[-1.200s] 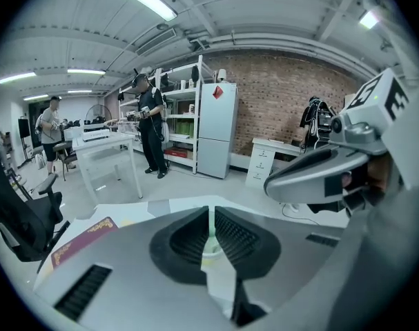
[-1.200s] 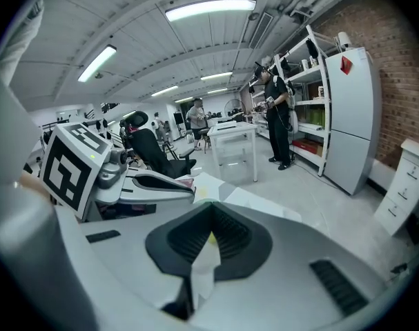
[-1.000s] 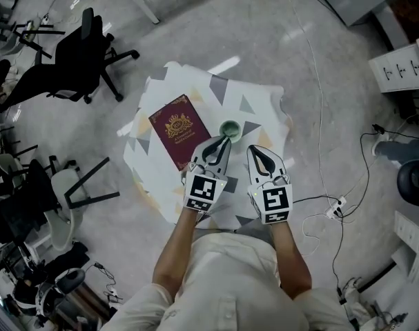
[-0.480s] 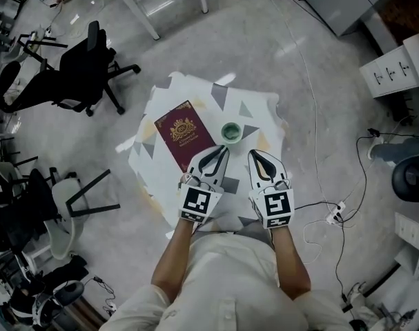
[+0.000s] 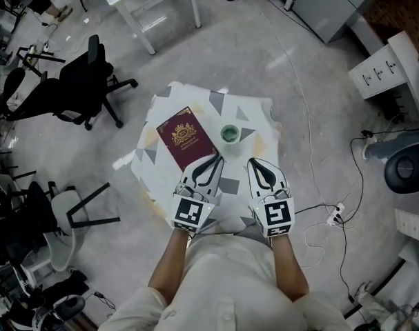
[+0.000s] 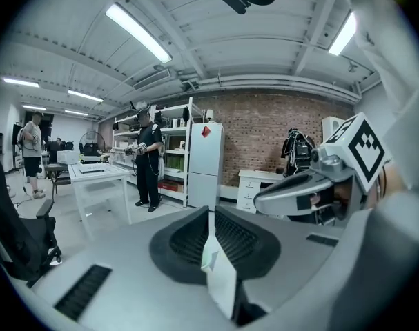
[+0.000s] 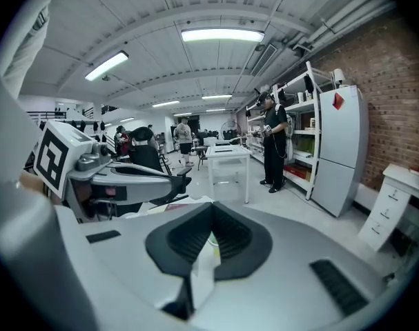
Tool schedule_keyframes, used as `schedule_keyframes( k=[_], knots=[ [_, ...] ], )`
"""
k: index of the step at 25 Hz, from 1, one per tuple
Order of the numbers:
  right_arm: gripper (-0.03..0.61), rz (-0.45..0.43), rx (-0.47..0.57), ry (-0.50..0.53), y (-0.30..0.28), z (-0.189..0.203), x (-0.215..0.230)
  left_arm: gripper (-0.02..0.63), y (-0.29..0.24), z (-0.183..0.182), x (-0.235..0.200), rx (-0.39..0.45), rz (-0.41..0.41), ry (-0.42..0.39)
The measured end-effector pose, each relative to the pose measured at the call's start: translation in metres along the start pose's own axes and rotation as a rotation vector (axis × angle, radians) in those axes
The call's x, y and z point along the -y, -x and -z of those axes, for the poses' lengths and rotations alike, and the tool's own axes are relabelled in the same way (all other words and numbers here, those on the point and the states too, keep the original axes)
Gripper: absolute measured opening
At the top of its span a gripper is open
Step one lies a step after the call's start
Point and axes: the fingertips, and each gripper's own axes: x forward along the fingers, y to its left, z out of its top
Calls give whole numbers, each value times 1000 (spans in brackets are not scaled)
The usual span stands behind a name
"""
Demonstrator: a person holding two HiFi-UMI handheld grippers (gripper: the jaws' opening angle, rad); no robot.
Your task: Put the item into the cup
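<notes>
Pointing away from person over near half of table (image 5: 261,109): left gripper (image 5: 215,159) and right gripper (image 5: 253,163), side by side, apart. Both jaw pairs clenched tip to tip, nothing gripped. Green cup (image 5: 230,133) upright on table, just beyond jaw tips, right of maroon booklet (image 5: 186,138). Cup contents too small to tell; item not identifiable.

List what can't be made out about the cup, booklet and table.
1. Contents of the cup: head view, too small to tell whether anything lies inside.
2. Cover print of the booklet: head view, too small to read.
3. Near edge of the table: head view, covered by the left gripper, right gripper and the person's arms.
4. Both gripper views: each gripper's own grey body blocks most of the table.
</notes>
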Motion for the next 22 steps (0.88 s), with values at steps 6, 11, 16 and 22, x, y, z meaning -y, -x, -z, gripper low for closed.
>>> schedule_keyframes(
  k=[6,11,16,22],
  knots=[
    [6,31,19,14,17,-7,-10,38,21,-16,7,48,23,-26],
    [6,54,43,31,27,-18,-19,38,36,-22,12,63,41,-32],
    [6,67,57,39,36,-22,-31,38,48,-25,16,79,57,-44],
    [6,73,70,39,47,-29,-47,38,63,-29,18,91,65,-45]
  ],
)
